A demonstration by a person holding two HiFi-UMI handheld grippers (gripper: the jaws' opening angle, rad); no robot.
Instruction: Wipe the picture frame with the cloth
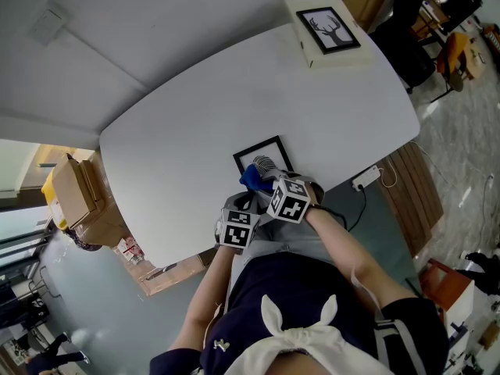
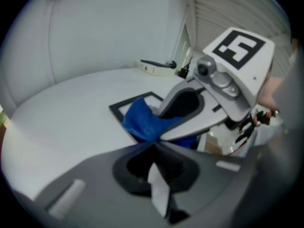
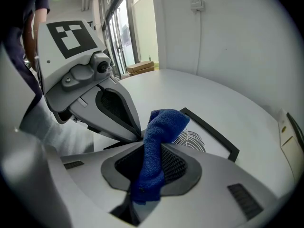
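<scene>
Cloth (image 1: pixel 251 177) over frame (image 1: pixel 266 152) by table (image 1: pixel 187 123) edge

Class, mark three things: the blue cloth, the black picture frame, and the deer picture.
blue cloth (image 3: pixel 165 121): right gripper view, its upper fold.
black picture frame (image 1: pixel 262 155): head view, pale mat below the top border.
deer picture (image 1: pixel 329 30): head view, middle of the print.

The cloth (image 3: pixel 159 141) is deep blue. The picture frame (image 1: pixel 264 153) is black around a white print with fine dark leaf lines. The table (image 1: pixel 195 108) is white.
</scene>
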